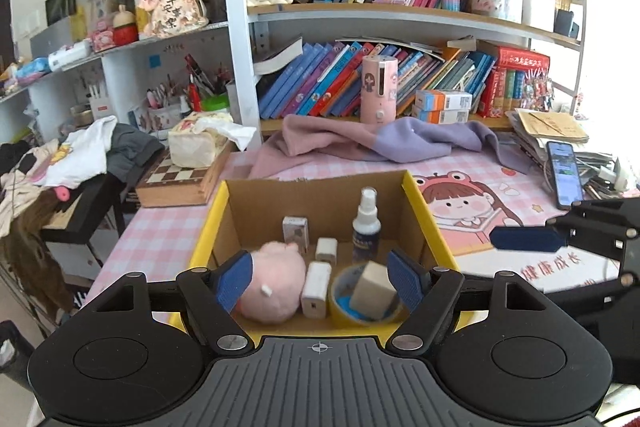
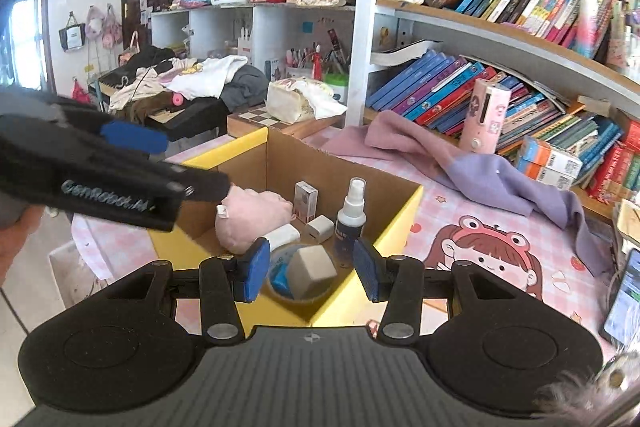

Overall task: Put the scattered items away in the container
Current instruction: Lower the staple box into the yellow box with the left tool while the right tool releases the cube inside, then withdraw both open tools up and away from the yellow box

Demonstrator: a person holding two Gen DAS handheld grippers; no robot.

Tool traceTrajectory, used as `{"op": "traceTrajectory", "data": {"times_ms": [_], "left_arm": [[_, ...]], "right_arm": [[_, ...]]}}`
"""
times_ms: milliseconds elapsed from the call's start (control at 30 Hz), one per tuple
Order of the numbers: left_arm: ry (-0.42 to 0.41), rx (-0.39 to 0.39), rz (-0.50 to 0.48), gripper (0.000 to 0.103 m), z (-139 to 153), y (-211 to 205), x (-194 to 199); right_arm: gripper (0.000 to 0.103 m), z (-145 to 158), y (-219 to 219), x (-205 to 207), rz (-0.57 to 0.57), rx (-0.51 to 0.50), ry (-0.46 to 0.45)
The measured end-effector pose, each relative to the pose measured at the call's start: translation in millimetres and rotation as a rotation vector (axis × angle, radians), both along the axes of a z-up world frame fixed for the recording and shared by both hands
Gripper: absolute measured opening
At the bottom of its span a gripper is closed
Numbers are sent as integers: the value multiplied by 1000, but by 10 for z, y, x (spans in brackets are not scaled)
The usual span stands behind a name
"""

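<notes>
left gripper, right gripper above cardboard box; fingers spread, empty.

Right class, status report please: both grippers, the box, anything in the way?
Left gripper open, empty, over the cardboard box. Right gripper open, empty. Plush toy, spray bottle, tape roll inside. Nothing blocking.

Bright daylight, blown-out right edge, fisheye bending, slight softness

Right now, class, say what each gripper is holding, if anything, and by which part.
Nothing is held. The left gripper and right gripper are both open over the cardboard box, with no item between their fingers.
</notes>
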State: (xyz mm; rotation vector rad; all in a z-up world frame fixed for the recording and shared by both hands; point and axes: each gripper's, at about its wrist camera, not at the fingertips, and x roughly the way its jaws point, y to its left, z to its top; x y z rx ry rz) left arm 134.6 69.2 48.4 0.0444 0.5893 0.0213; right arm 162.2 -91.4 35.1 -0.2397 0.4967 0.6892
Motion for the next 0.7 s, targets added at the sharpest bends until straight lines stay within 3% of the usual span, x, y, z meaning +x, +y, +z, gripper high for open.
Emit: {"op": "traceTrajectory", "data": {"times_ms": [500, 700], "left_arm": [[16, -29, 30, 81, -334, -324, -783], [59, -21, 23, 83, -513, -460, -949]], "right_arm": [[51, -235, -583, -789, -211, -15, 28], [62, -450, -706, -1034, -298, -59, 92]]}}
